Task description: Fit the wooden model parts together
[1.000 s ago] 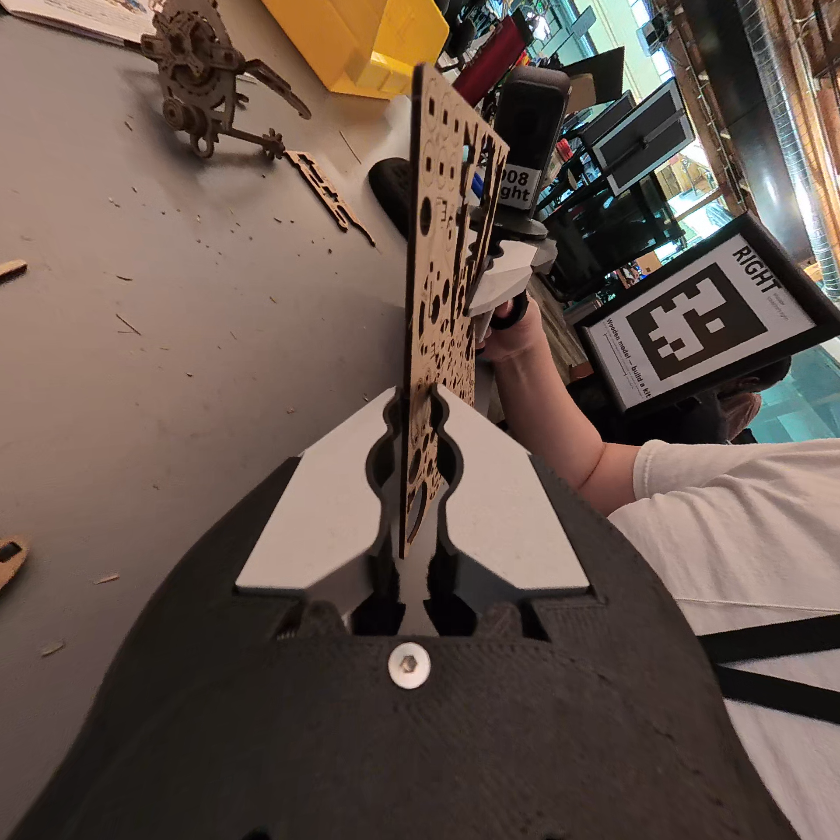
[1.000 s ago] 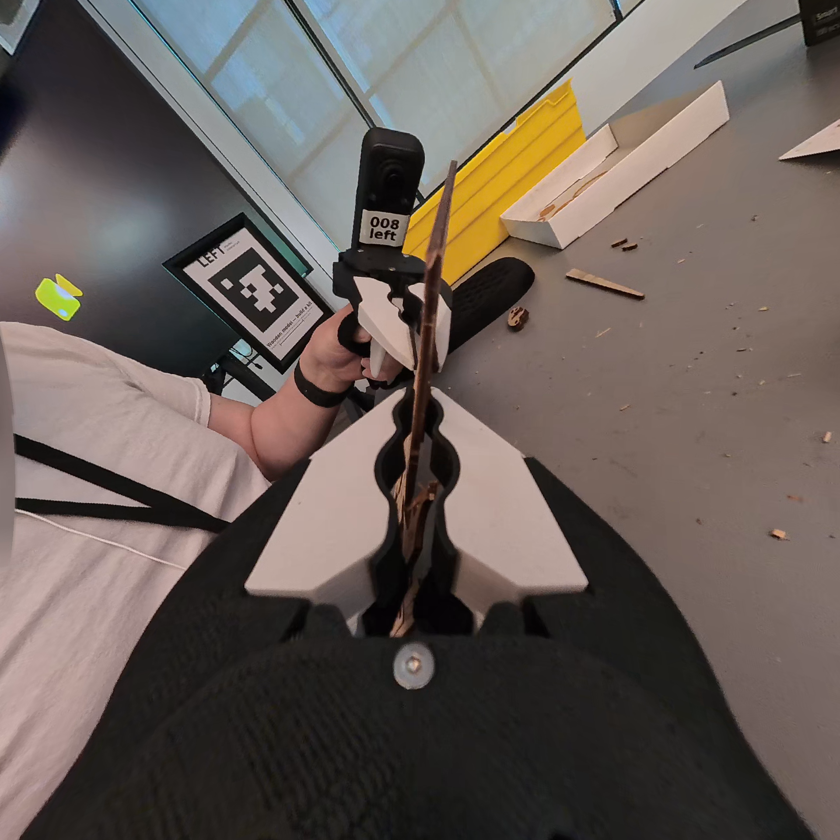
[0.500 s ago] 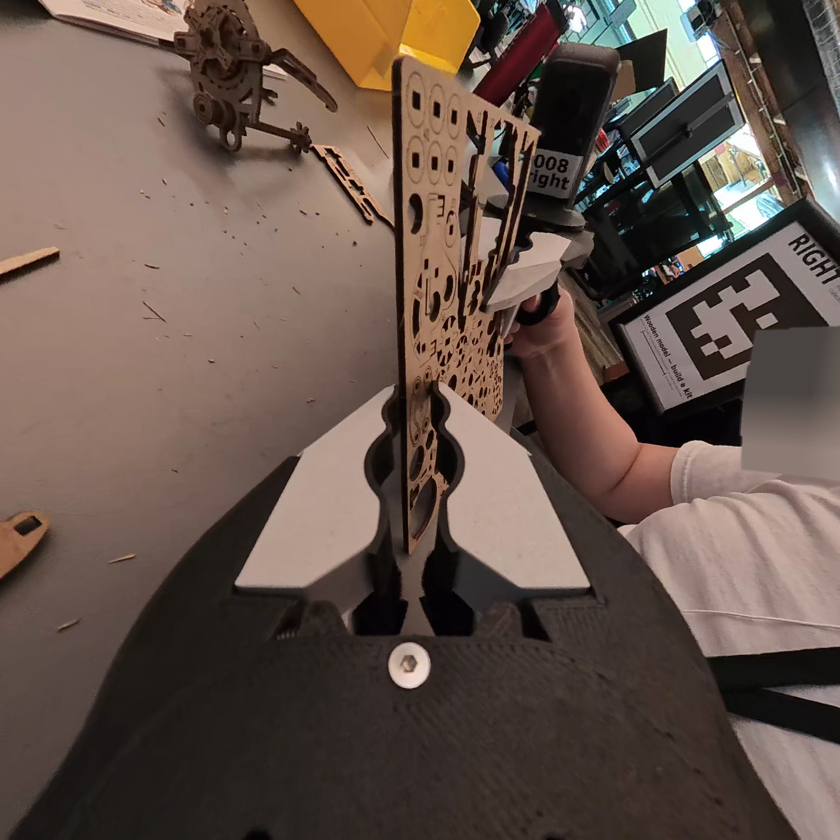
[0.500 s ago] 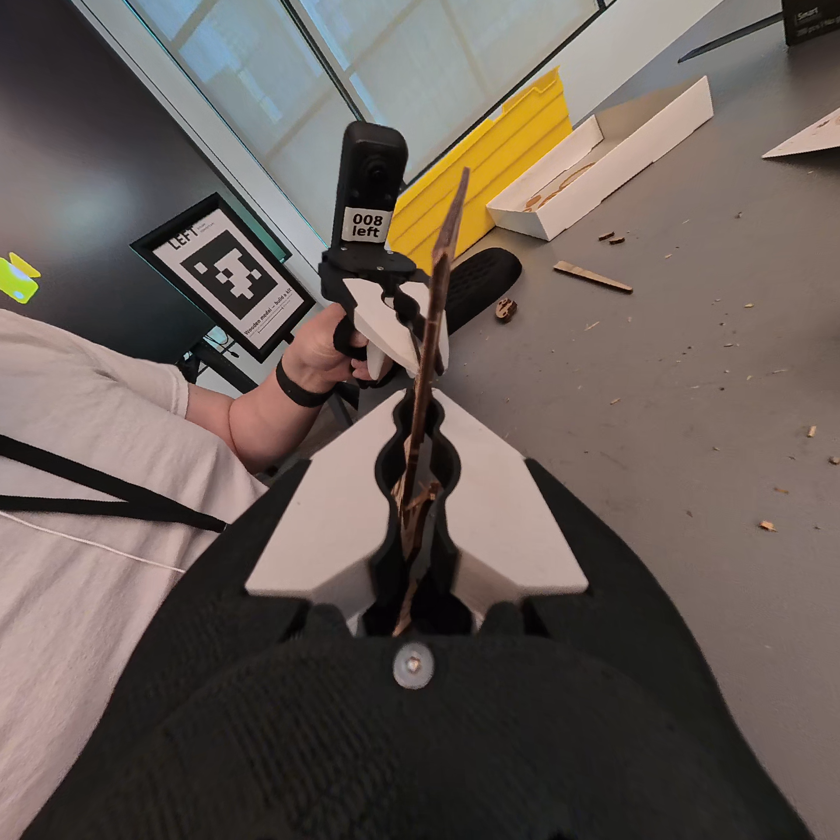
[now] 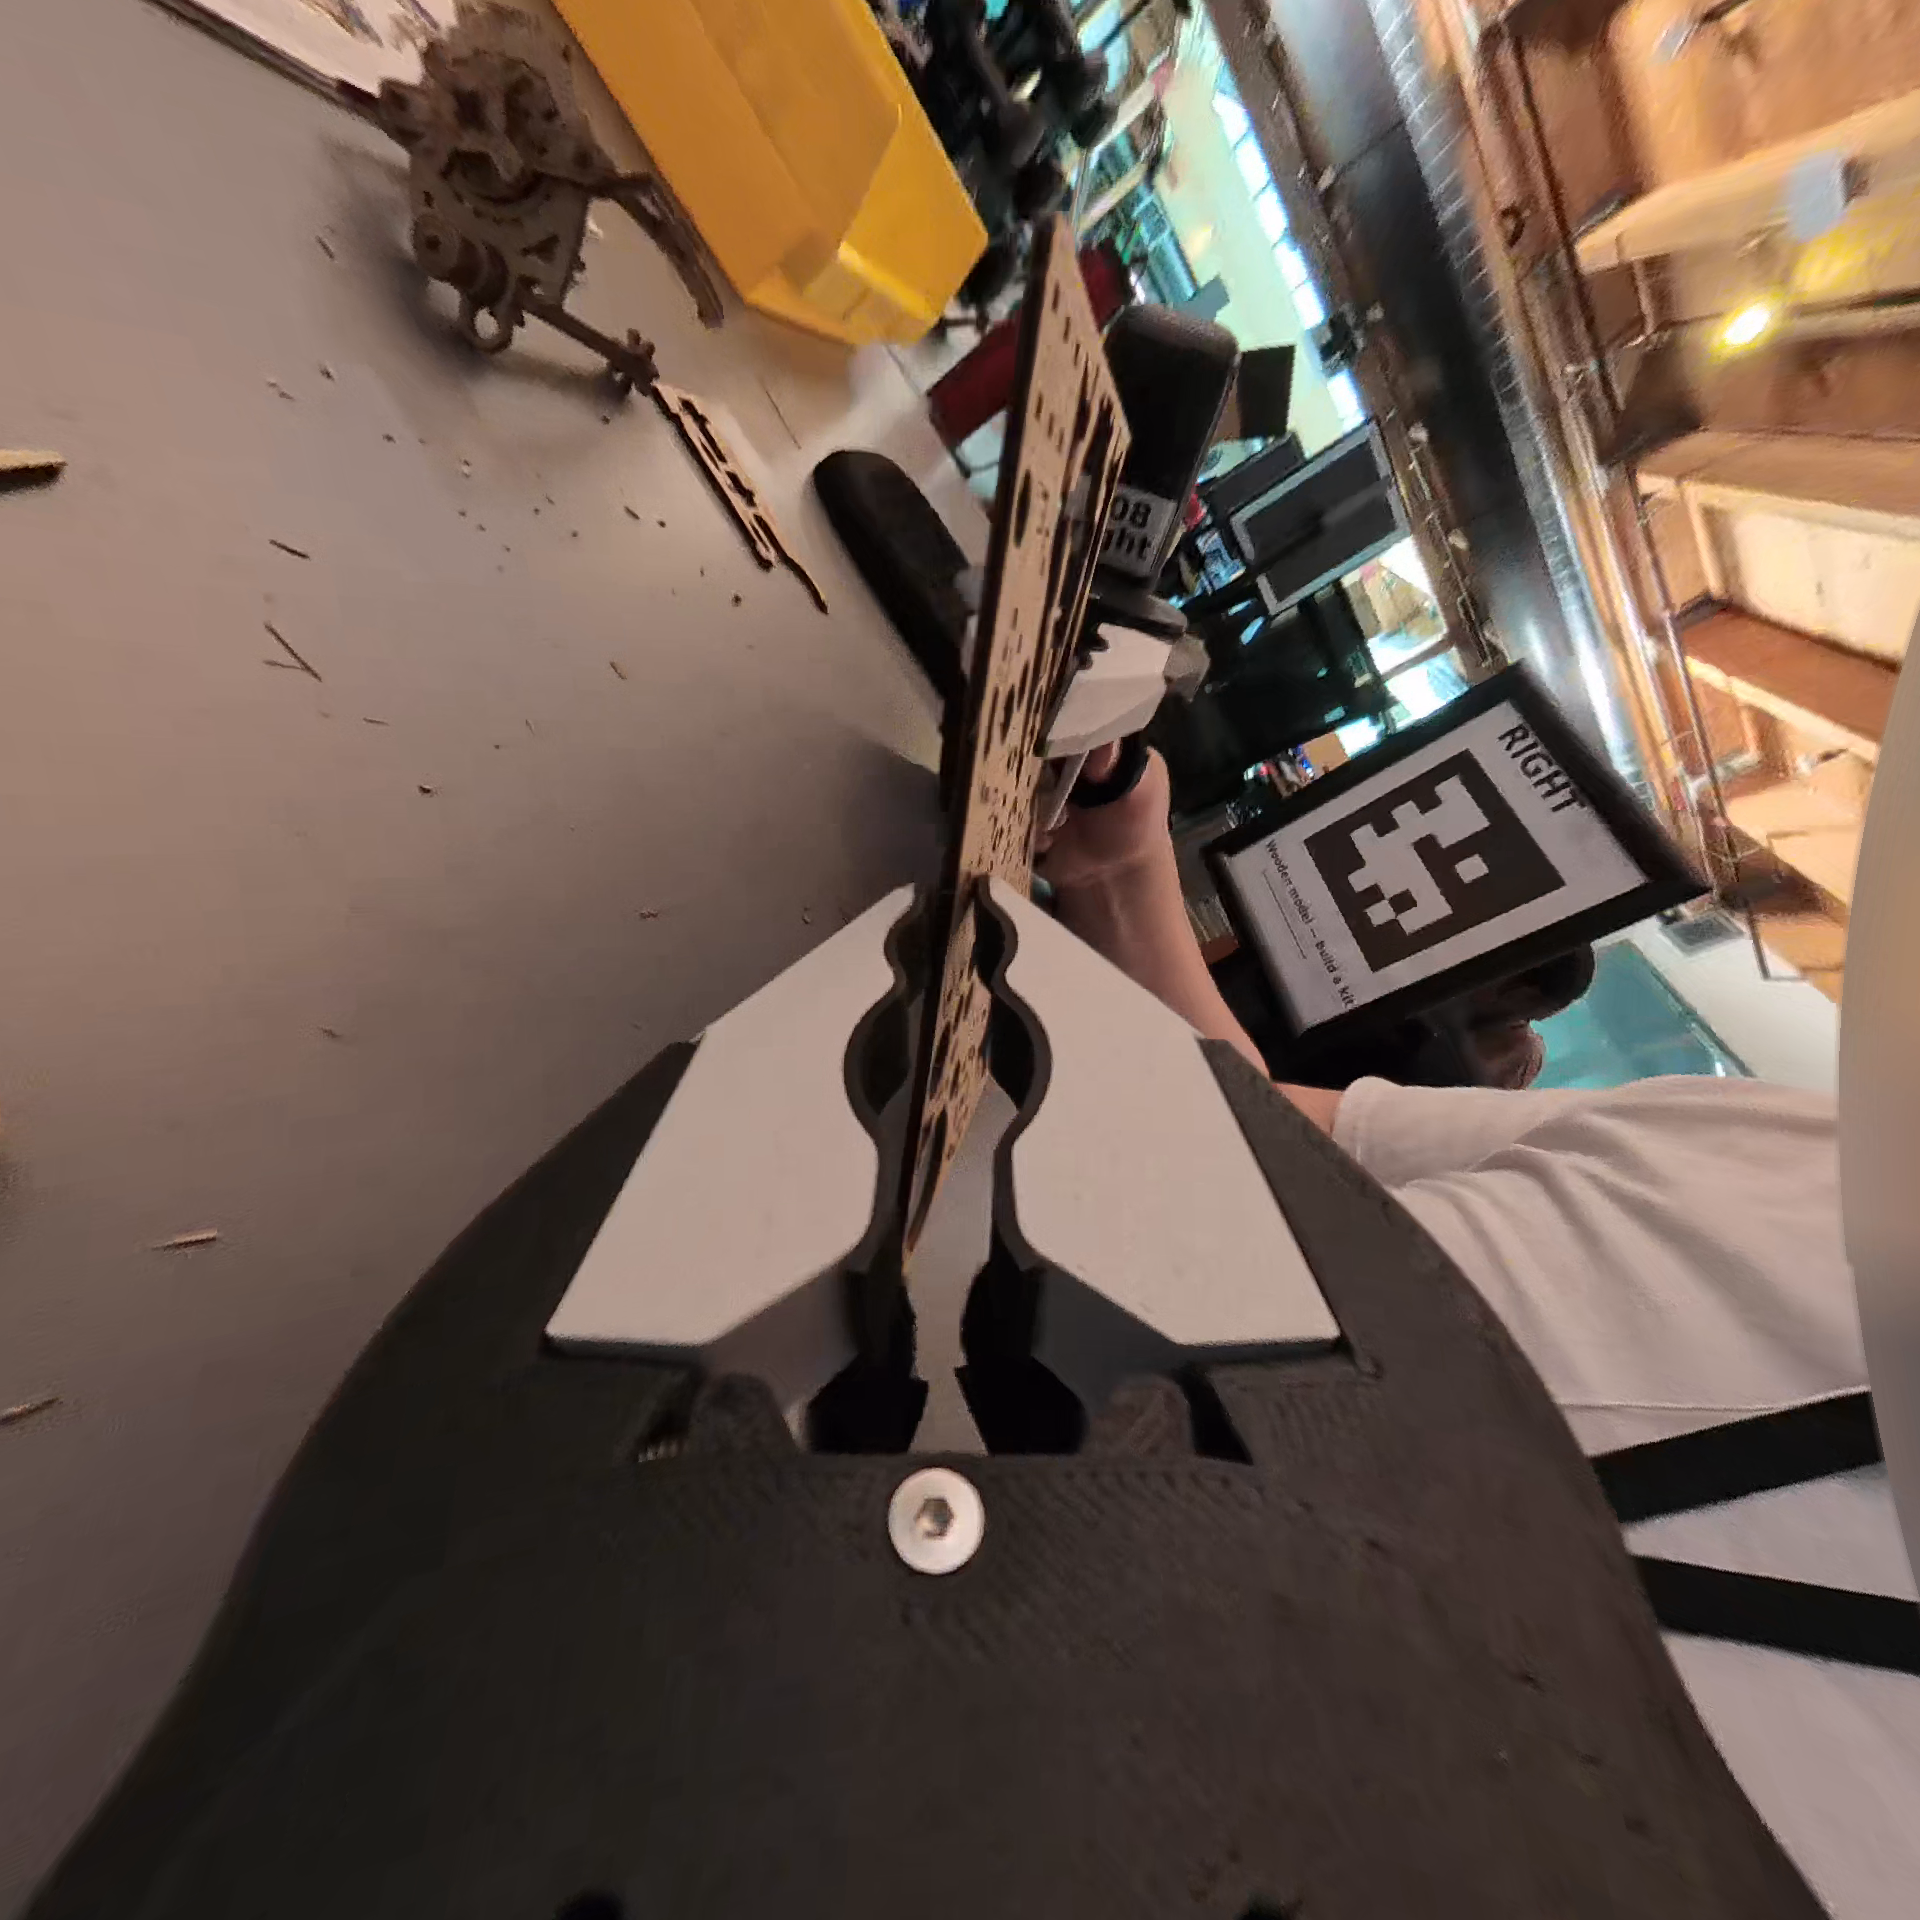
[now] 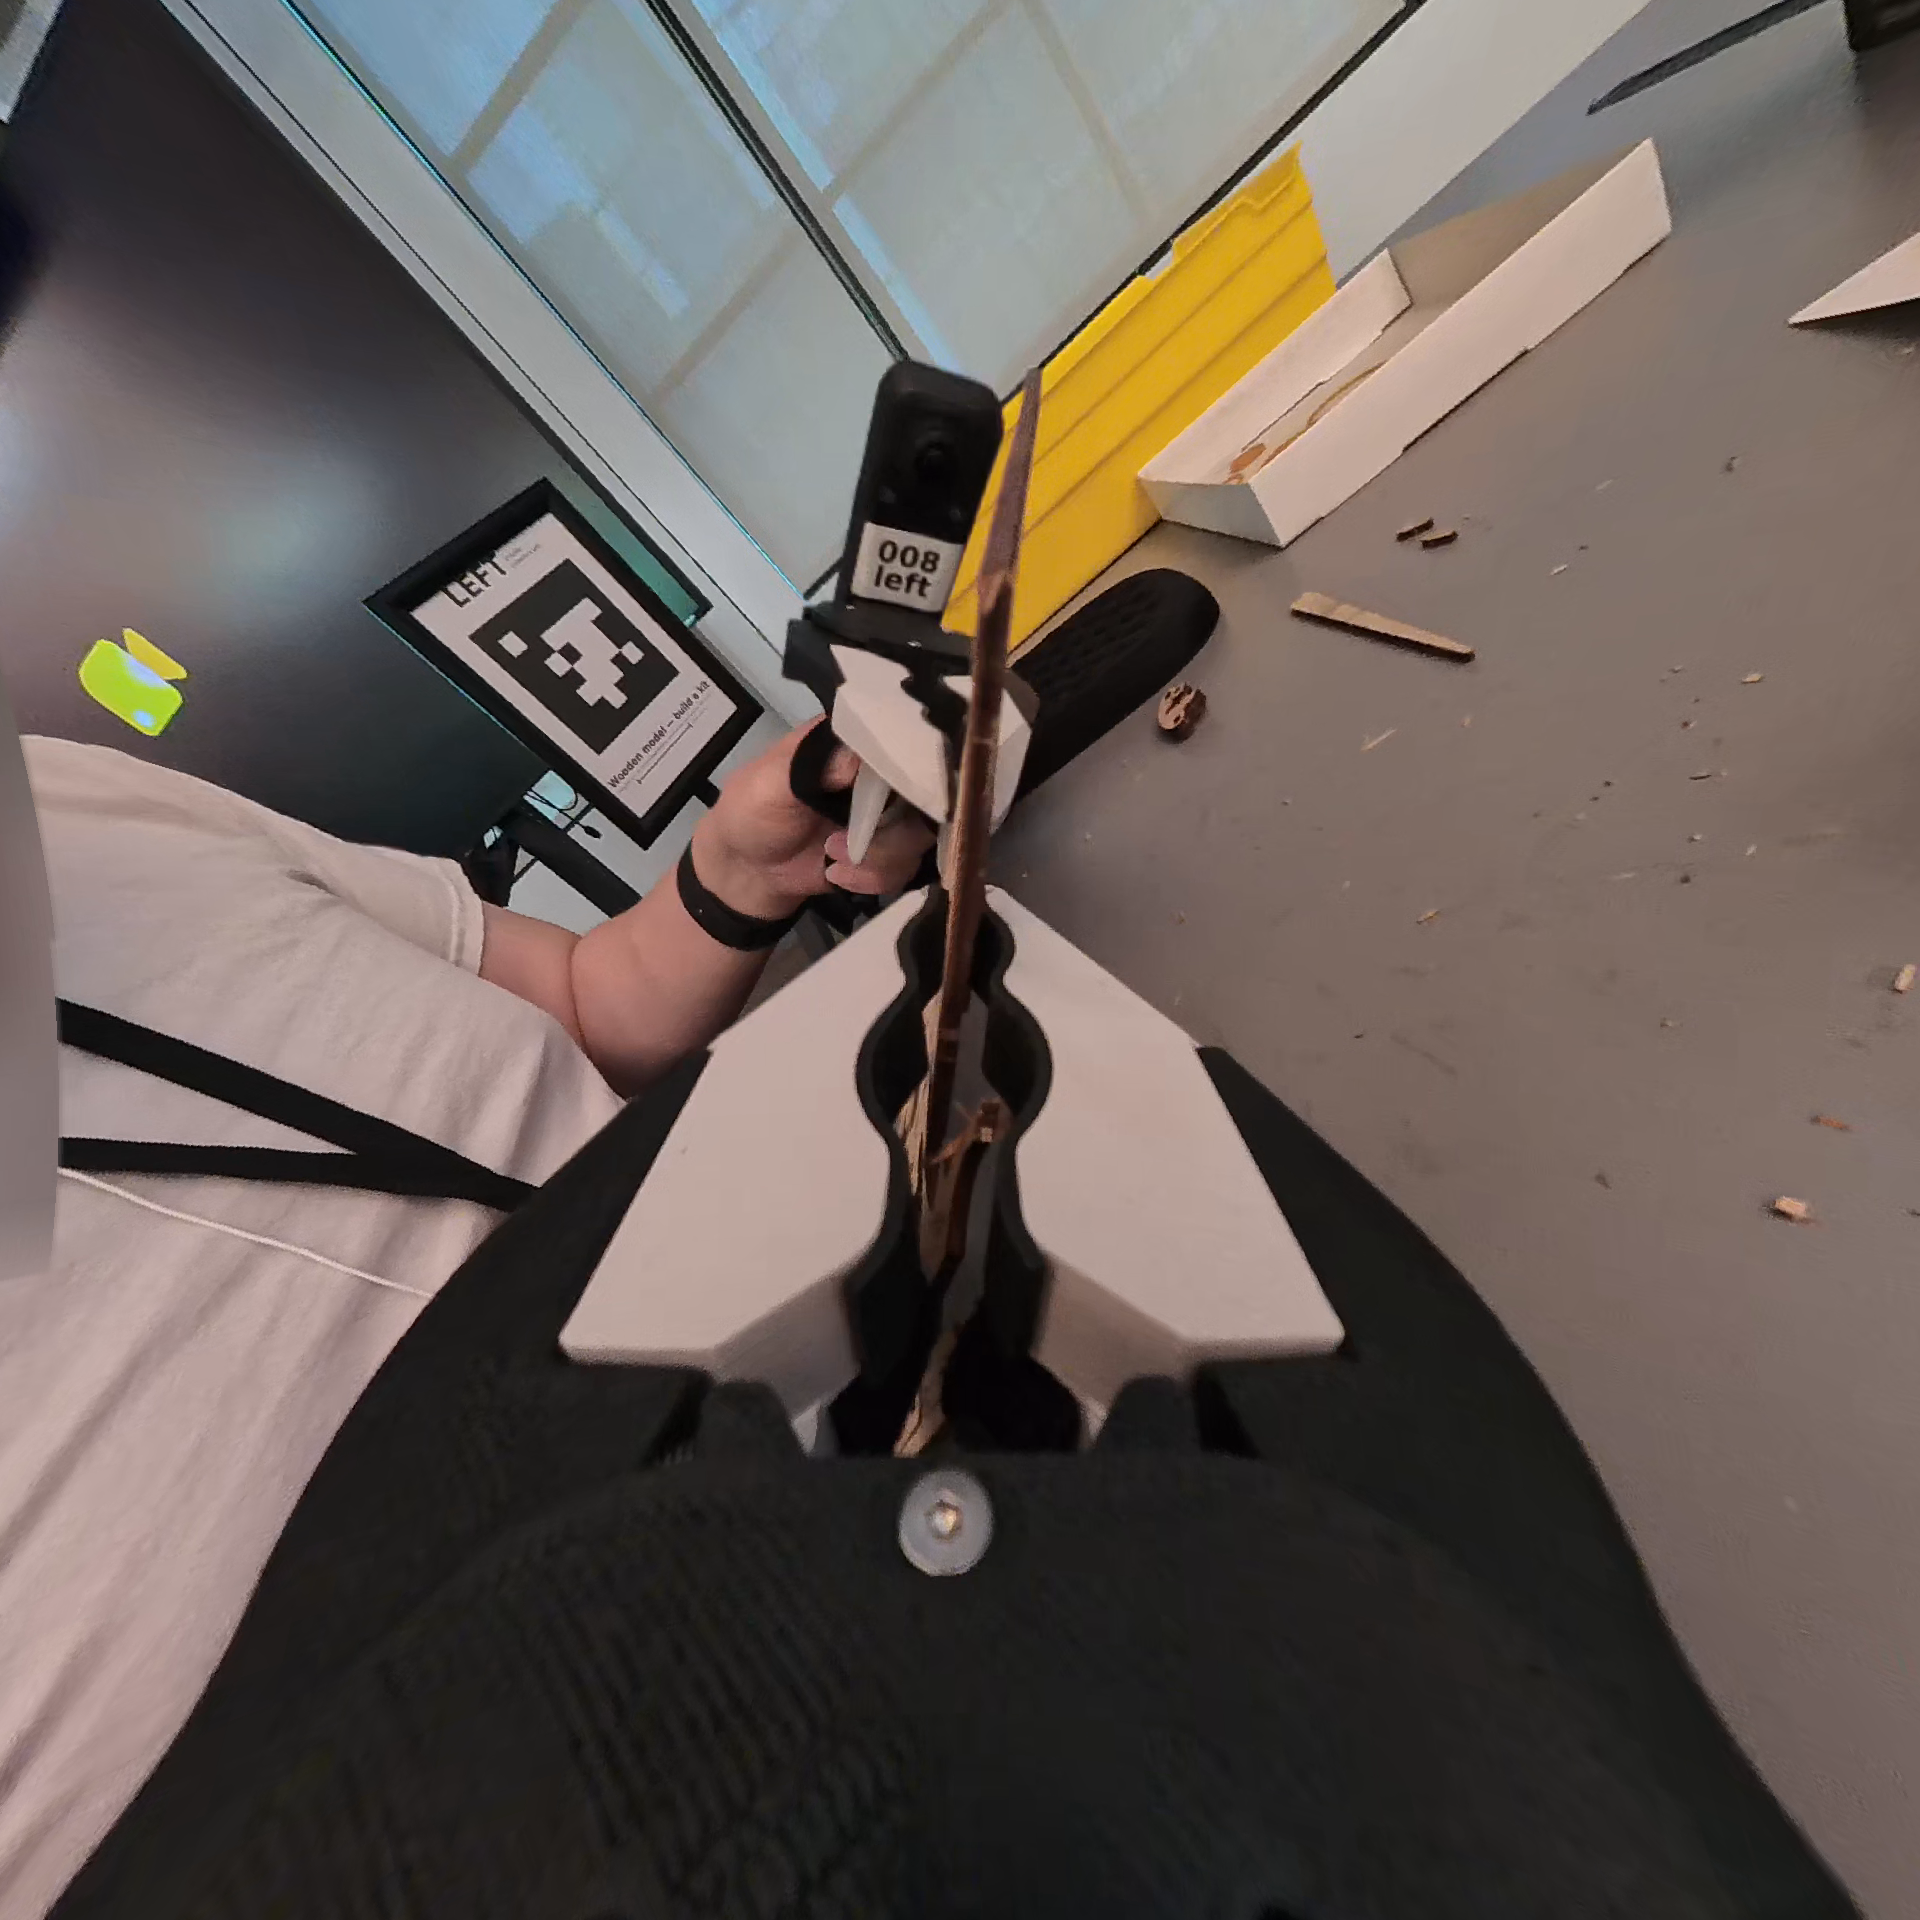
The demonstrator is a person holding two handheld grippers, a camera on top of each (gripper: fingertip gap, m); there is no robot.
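One wooden parts sheet (image 5: 1049,582), thin laser-cut ply, pierced all over with cut-outs and part outlines. Location: held in the air above the grey counter (image 5: 364,779), touching nothing below it, edge-on to both cameras.

Grip: left tongs (image 5: 951,1060) pressed together on one end of the sheet; right tongs (image 6: 961,1081) pinched on the opposite end, so the sheet spans between the two.

Orientation: long axis runs from one set of tongs to the other; flat faces turned sideways, one toward the counter side and one toward the person's white sleeve (image 5: 1558,1195). In the right wrist view only the dark burnt edge shows.

Handling, judged: light and fairly stiff along its length, but weakened by the many openings, so likely to snap or shed pieces if twisted between two grips. Best held at the solid border, not across the fretted middle.

Surroundings: part-built gear assembly (image 5: 499,208) and a loose cut strip (image 5: 743,499) on the counter, well apart from the sheet; yellow bin (image 5: 790,156) beyond; white shallow box (image 6: 1403,364); wood scraps and splinters (image 6: 1382,629) scattered about.
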